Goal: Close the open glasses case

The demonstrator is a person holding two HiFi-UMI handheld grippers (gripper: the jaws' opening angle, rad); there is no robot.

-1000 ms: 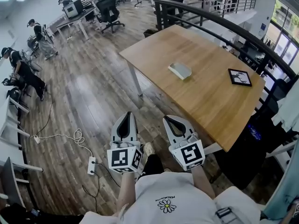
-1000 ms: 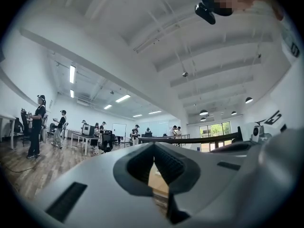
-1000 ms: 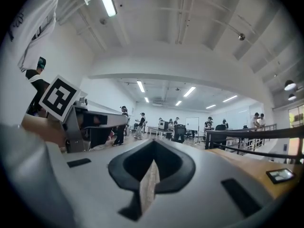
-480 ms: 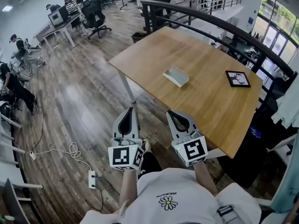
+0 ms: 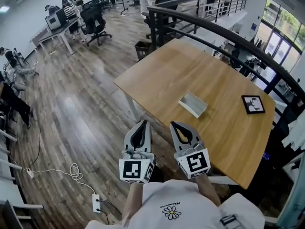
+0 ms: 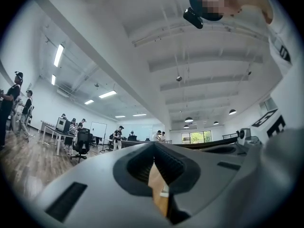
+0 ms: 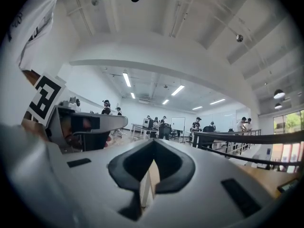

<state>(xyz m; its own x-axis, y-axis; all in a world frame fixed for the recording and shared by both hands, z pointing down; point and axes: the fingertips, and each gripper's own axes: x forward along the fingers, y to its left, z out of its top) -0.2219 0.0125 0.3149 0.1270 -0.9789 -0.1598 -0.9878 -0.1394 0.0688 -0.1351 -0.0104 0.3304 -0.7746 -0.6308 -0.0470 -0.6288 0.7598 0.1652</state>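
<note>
The left gripper (image 5: 142, 124) and right gripper (image 5: 174, 125) are held side by side, roughly level, jaws pressed together on nothing. The glasses case (image 5: 193, 104) lies mid-table (image 5: 224, 70), well apart. The shirt print cannot be read.

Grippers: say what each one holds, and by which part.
Nothing. Left gripper and right gripper are shut and empty; the glasses case lies on the table.

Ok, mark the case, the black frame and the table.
case (image 5: 192, 104), head view, its middle.
frame (image 5: 253, 104), head view, its middle.
table (image 5: 162, 75), head view, bare top.
</note>
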